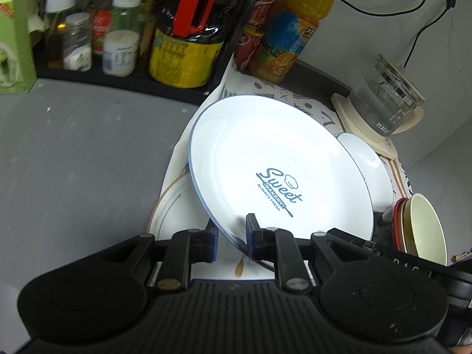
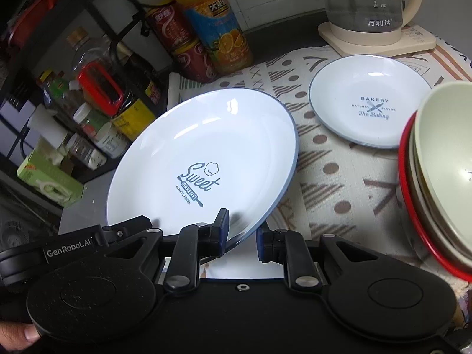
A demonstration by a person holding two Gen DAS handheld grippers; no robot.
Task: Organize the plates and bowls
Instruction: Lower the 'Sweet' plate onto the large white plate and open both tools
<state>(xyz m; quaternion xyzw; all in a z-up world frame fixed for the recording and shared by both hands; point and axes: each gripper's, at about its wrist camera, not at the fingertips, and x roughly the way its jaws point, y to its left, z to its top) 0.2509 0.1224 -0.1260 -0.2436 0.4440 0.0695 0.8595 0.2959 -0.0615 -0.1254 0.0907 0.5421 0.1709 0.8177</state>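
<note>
Both grippers clamp the near rim of the large white plate [image 2: 203, 159], tilted above the patterned cloth [image 2: 333, 177]: left gripper [image 1: 231, 236], right gripper [image 2: 242, 234]. A smaller plate [image 2: 368, 100] lies at two o'clock; stacked bowls [image 2: 439, 174] stand at three o'clock.

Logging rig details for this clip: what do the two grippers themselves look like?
Both are matte black with paired linkage arms, silver pivot screws and blue finger pads. The left gripper has a ribbed black base. The right gripper has a smooth one; the other gripper beside it reads "GenRobot.AI" in white. No sleeves or cables show.
</note>
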